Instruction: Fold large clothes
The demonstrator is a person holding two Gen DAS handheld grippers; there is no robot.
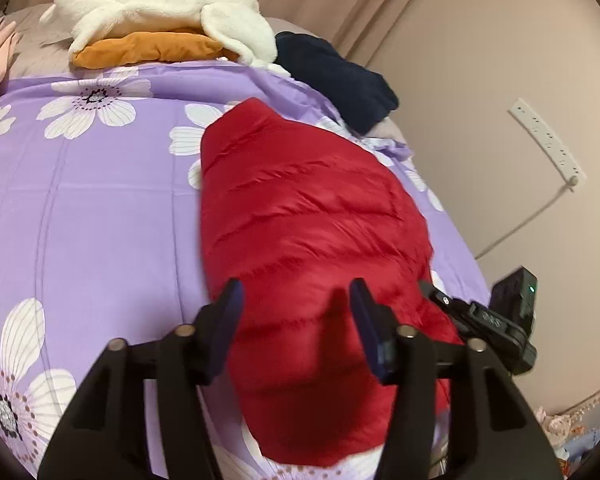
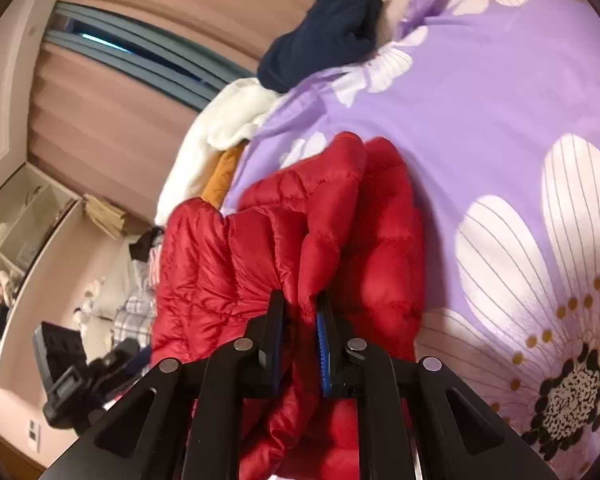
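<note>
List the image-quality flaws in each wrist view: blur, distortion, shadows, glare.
Left wrist view: fisheye bows the purple floral bedspread and wall; dark vignette corners; the red puffer jacket looks slightly soft near the open left gripper, which casts faint shadows on it. Right wrist view: the scene sits tilted, curtains smear at the edge, the right gripper pinches jacket fabric; mild sheen, no harsh glare.

The left hand-held gripper (image 1: 296, 320) is hovering with its two fingers spread wide apart, the dark blue pads (image 1: 230, 308) facing each other across an open gap and gripping nothing. The right hand-held gripper (image 2: 300, 332) is pinching a fold of the red puffer jacket (image 2: 260, 248), its jaws drawn close together, the blue ridged pad (image 2: 323, 356) pressing against the fabric.
</note>
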